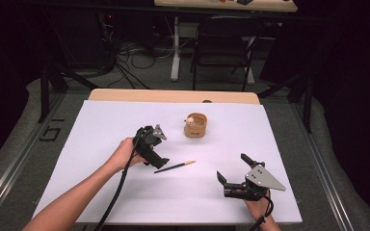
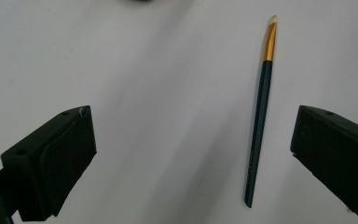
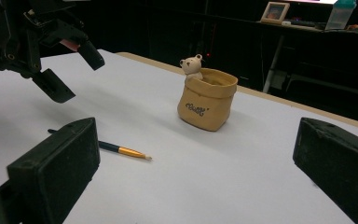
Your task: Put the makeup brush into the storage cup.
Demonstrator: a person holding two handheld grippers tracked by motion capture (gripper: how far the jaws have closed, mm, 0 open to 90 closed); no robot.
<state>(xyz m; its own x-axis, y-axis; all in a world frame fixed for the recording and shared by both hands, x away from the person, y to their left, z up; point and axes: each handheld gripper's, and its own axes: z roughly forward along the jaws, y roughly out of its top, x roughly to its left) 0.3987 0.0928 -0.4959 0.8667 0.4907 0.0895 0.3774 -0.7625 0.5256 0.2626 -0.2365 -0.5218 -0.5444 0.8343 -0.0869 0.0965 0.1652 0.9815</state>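
Note:
A dark green makeup brush [image 1: 175, 167] with a gold ferrule lies flat on the white sheet [image 1: 101, 125]. My left gripper [image 1: 155, 161] hovers just left of the brush's handle end, open and empty. In the left gripper view the brush [image 2: 259, 126] lies lengthwise between the jaws, nearer the right one, with the gripper [image 2: 193, 140] above it. A tan pouch-shaped holder [image 1: 196, 125] with a small bear on its rim stands behind the brush. My right gripper [image 1: 231, 167] rests open at the front right, aimed at the holder [image 3: 207, 105] and brush [image 3: 121, 150]. The left gripper [image 3: 77, 74] hangs above the sheet.
The sheet covers a wooden table whose far edge [image 1: 173, 95] shows bare. Beyond it on the floor stand a black chair [image 1: 226, 38], a white table leg [image 1: 175, 48] and loose cables [image 1: 135, 57].

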